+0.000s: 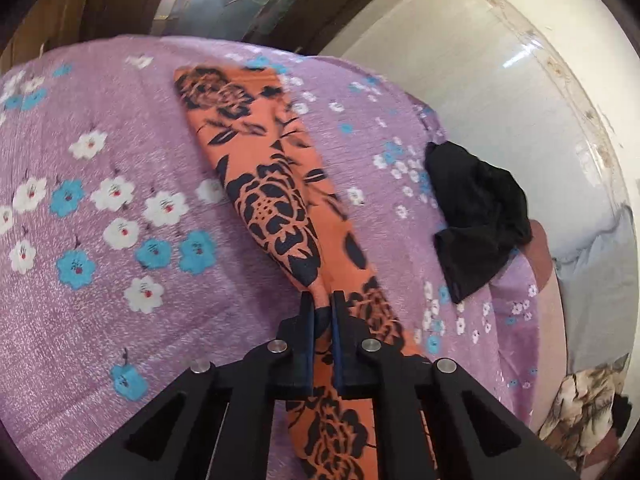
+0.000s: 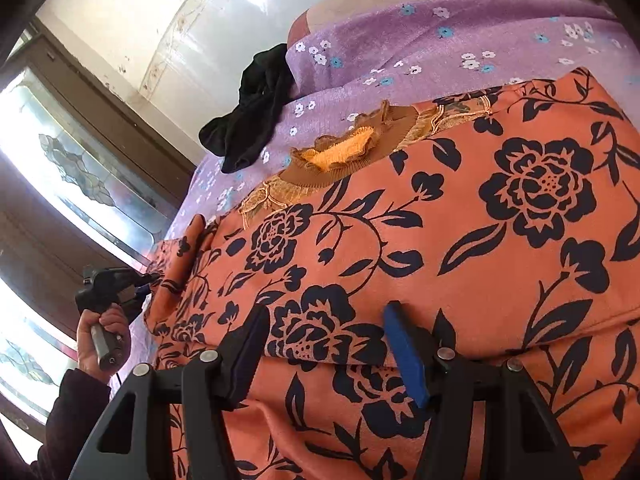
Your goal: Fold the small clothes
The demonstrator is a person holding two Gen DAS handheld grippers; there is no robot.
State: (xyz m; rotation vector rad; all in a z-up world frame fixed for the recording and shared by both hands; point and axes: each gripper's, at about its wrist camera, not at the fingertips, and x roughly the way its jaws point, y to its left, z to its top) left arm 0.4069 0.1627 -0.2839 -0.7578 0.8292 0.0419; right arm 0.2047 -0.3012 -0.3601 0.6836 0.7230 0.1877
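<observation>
Each wrist camera looks steeply down along its own gripper, close over the bed (image 1: 100,312); both views share the orange floral garment (image 1: 264,200) and black cloth (image 2: 248,120).

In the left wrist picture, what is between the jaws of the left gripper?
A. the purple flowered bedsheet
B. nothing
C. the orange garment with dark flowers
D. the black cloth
C: the left gripper is shut on a fold of the orange garment; the black cloth lies apart on the bedsheet.
</observation>
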